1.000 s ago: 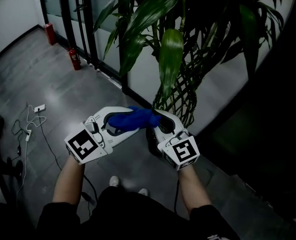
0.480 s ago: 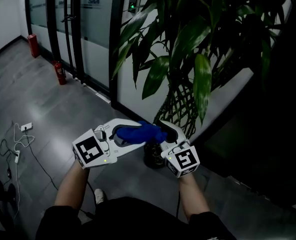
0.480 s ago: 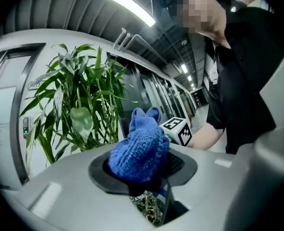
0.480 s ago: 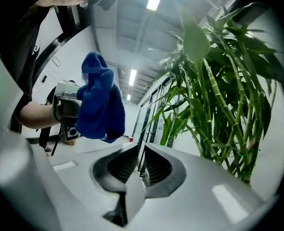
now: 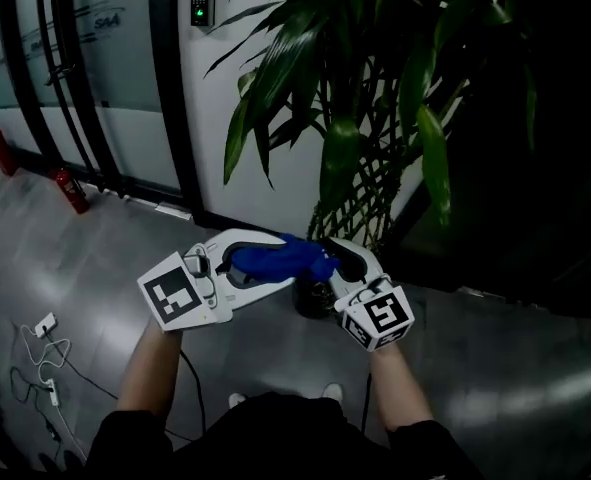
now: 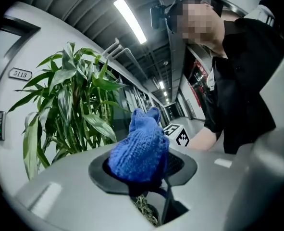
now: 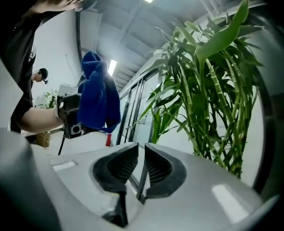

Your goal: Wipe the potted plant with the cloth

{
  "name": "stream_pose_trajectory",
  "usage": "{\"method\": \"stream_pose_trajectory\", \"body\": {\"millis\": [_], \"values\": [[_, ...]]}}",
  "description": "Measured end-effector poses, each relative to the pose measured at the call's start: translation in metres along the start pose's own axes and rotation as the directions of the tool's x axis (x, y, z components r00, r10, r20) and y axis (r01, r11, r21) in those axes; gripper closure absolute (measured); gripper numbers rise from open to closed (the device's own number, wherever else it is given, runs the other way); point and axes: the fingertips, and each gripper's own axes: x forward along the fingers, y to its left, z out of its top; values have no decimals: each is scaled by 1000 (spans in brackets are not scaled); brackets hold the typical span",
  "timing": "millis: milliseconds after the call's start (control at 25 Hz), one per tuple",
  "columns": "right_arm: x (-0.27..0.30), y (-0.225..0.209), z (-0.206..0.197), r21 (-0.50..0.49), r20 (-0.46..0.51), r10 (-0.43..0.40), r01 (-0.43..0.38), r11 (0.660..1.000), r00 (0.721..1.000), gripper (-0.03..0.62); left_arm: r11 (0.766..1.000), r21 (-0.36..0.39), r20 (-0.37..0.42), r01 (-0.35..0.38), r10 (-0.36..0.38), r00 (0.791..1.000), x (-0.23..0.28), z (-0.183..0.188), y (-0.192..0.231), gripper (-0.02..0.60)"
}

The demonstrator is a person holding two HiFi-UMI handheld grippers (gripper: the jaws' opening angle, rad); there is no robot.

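In the head view the left gripper (image 5: 287,260) and right gripper (image 5: 333,264) sit close together with the blue cloth (image 5: 273,258) between them, near the potted plant (image 5: 340,158), whose drooping leaves (image 5: 431,158) a hurried lift could bend. In the left gripper view its fingers (image 6: 182,165) are clenched on the bunched cloth, a wad that might pull free under drag. In the right gripper view the fingers (image 7: 117,170) sit nearly together on nothing, with the cloth off to one side, so as they are they could not steady a leaf.

Number plate (image 6: 20,74) on the white wall (image 6: 38,44): "5113", first digit uncertain. Lettering (image 5: 106,23) on the glass partition (image 5: 125,88): too blurred to read.
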Motion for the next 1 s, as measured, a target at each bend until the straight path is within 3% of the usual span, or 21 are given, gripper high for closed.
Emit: {"method": "stream_pose_trajectory", "body": {"millis": [120,240,440,520,640,680,840,1000], "values": [[2,-5,0,7,-15,-79,79,997,997,553,1000,16,9,11,-11,1000,-5,6,16,423],[11,-9,-2,12,-33,-116,116,993,993,553,996,64,14,-63,62,998,-5,22,45,423],[23,-42,12,-16,-16,-176,175,984,984,553,970,190,20,-153,152,988,15,67,88,423],[28,-58,23,-58,11,-206,206,977,979,553,944,264,1,-198,204,979,23,82,104,423],[35,-78,45,-125,58,-240,245,961,969,553,860,430,-16,-276,313,950,40,99,125,423],[39,-83,50,-132,67,-240,247,960,968,553,846,447,-17,-290,332,943,46,103,130,424],[58,-93,63,-153,78,-204,214,965,976,553,841,462,-95,-282,363,927,70,97,152,425],[68,-86,74,-172,101,-162,178,969,982,553,812,521,-184,-261,406,895,87,85,166,425]]}}
